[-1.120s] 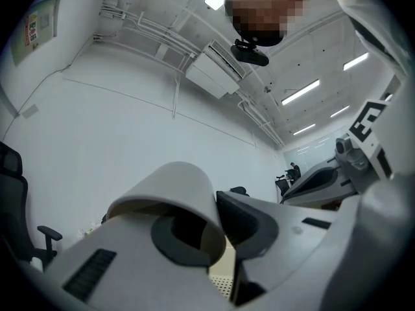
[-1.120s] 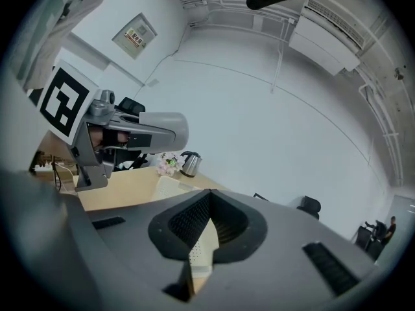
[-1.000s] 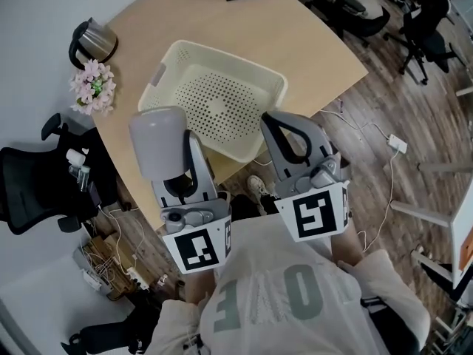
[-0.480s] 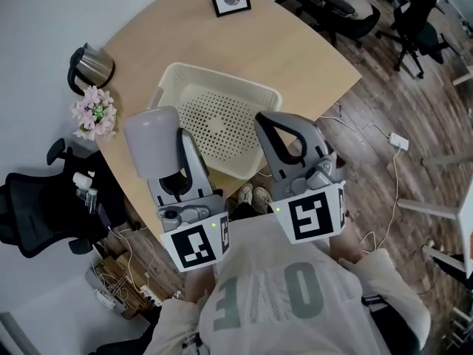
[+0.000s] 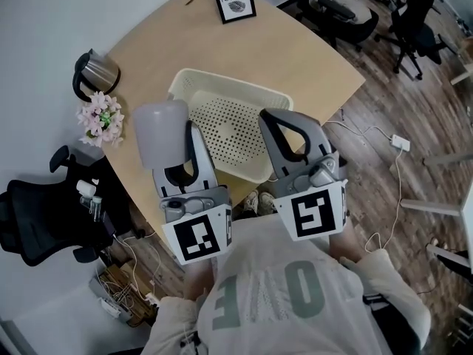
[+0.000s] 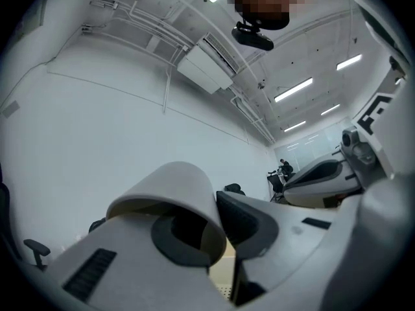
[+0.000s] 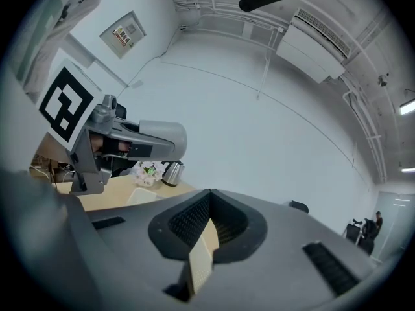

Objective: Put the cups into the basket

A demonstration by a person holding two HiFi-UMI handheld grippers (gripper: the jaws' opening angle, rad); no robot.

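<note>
From the head view, a plain pale-grey cup (image 5: 158, 134) with smooth, slightly tapered sides is held in the air by the left gripper (image 5: 183, 152), closed base pointing away from the person. It sits over the wooden table (image 5: 295, 58), just left of the empty cream perforated basket (image 5: 230, 83). The right gripper (image 5: 290, 128) hovers over the basket's near right corner. In the left gripper view, the cup (image 6: 175, 185) shows its open mouth, and the left gripper (image 6: 217, 207) is clamped on the cup's wall, one jaw inside the rim and one outside. In the right gripper view, the right gripper (image 7: 207, 207) has its jaws pressed together with nothing in them, and basket mesh (image 7: 200, 259) shows behind them.
</note>
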